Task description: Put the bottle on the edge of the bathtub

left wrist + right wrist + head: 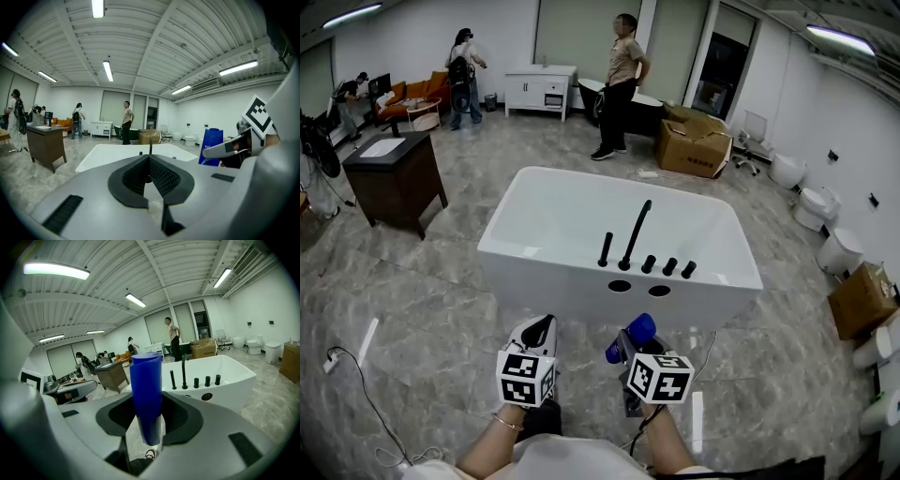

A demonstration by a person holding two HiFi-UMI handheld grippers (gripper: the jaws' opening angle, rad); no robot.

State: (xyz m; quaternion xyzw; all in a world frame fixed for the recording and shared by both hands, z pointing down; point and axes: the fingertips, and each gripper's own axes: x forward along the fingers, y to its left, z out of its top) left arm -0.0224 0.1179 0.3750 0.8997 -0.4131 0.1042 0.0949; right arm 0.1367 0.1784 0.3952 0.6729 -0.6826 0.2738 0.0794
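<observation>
Right gripper (149, 420): clamping the blue bottle (146, 385).
Left gripper (149, 172): riding closed, empty.
Advice: holding it upright, aiming for the bathtub (567, 266) rim.

One bottle (640, 329), one bathtub (572, 292), two tongs (540, 325) (627, 345).

My left tool (538, 326) and right tool (628, 352) sit side by side before the near edge of the bathtub (534, 255), with the bottle (640, 328) clamped between the right tool's jaws, the faucet (636, 234) on that edge, a counter (394, 173) left of the bathtub, and a cardboard box (694, 145) and a person (622, 84) behind it.
</observation>
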